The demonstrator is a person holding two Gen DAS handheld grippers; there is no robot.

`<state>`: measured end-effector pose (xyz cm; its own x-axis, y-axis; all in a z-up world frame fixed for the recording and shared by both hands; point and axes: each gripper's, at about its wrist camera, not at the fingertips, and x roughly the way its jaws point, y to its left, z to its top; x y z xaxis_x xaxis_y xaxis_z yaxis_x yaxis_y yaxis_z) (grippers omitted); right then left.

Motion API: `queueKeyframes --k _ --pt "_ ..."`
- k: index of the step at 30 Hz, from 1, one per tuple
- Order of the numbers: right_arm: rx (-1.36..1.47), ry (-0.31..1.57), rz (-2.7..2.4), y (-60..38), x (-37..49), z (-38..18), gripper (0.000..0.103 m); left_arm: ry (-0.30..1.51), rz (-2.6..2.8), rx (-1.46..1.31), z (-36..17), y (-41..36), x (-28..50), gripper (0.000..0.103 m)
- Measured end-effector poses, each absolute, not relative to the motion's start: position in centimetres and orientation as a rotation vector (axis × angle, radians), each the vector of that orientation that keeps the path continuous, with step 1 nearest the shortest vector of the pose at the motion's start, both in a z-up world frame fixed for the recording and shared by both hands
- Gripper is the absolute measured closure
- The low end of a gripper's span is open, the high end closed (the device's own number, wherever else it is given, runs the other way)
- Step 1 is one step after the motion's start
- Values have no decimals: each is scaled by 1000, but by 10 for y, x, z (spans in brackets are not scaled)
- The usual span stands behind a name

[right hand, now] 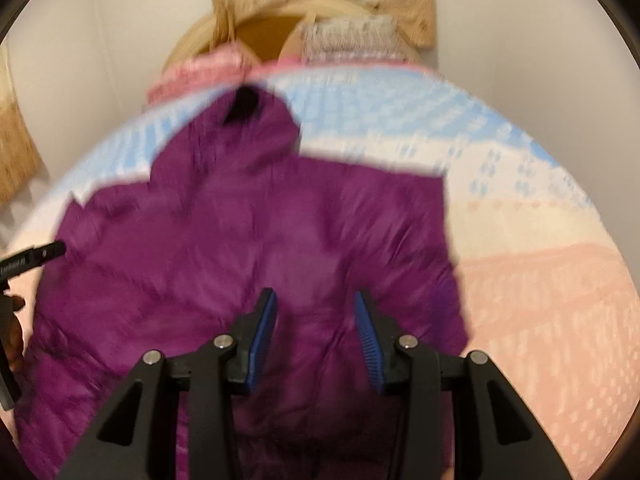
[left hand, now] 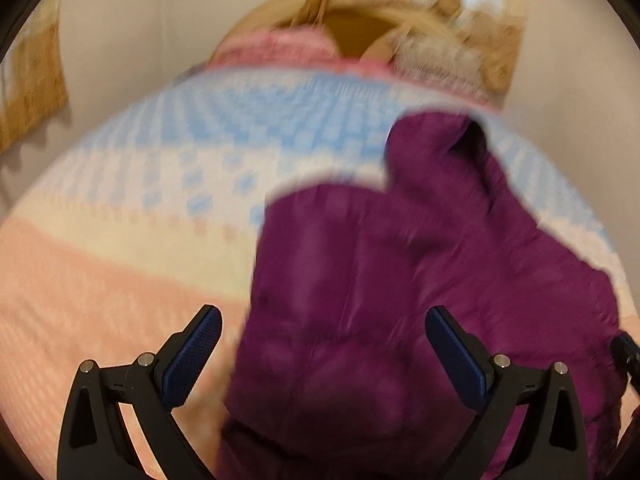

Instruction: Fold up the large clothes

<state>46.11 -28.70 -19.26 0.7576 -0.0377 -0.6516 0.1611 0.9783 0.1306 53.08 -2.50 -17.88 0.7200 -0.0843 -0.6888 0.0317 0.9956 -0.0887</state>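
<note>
Jacket (right hand: 256, 248) lies spread on the bed (left hand: 100, 280) so we can fold it; left gripper (left hand: 322, 344) wide open, right gripper (right hand: 316, 328) part open, both empty.

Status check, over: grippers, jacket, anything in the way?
Left gripper open, empty. Right gripper part open, empty. Purple jacket flat on bedspread. Nothing blocking.

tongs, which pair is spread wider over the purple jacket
The left tongs gape widest, framing the purple jacket. The right tongs stand much narrower.
</note>
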Motion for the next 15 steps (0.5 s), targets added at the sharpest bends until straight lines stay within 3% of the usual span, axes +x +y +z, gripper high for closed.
queueKeyframes --k 5,15 --pt "253 687 -198 -313 498 -179 59 722 -41 -18 -165 -39 566 1" --pt "242 813 -215 -324 537 -240 59 879 -4 46 -238 -56 608 1"
